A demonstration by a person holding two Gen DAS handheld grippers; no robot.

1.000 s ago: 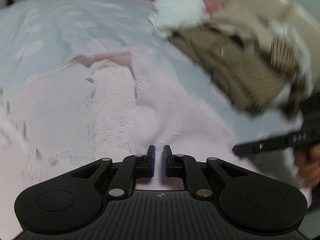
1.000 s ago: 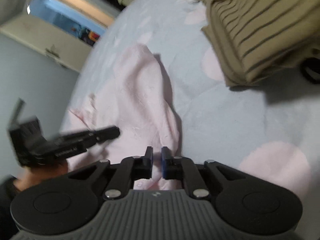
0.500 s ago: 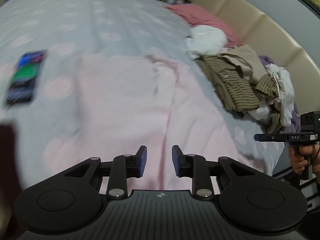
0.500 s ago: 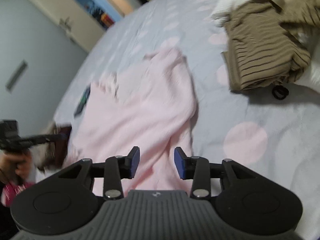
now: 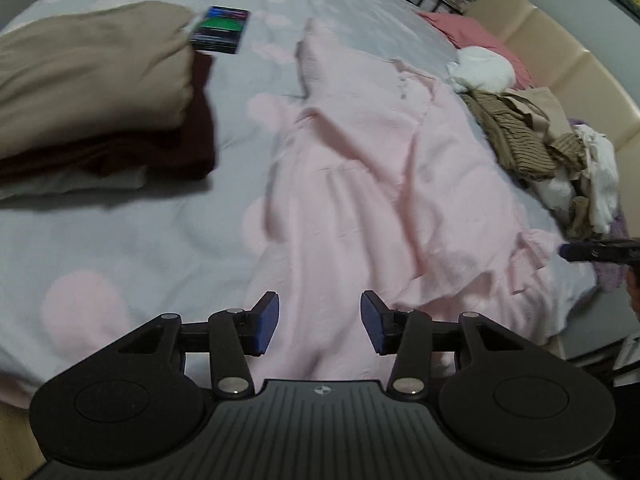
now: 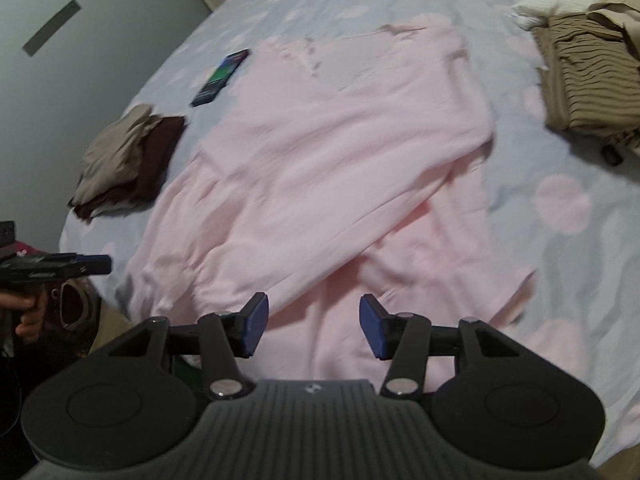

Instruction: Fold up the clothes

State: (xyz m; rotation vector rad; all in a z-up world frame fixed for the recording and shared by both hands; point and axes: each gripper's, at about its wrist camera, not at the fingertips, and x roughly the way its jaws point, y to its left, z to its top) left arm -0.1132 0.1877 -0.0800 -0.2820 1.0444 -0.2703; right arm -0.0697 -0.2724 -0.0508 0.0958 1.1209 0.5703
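On pale blue polka-dot bedsheet (image 6: pixel 420 4), rumpled pink cotton garment (image 6: pixel 328 152) lies spread mid-bed. Folded tan and maroon clothes stack (image 6: pixel 124 160) left, olive striped pile (image 6: pixel 588 80) right, dark phone (image 6: pixel 220 78). Left gripper (image 5: pixel 319 328), right gripper (image 6: pixel 314 326) both spread wide, empty. No readable writing.

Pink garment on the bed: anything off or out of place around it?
The pink garment lies rumpled, one side folded diagonally over itself, not flat. A phone with its screen lit sits on the bedsheet just off the garment's far left edge, odd among laundry. Both tongs are open and empty.
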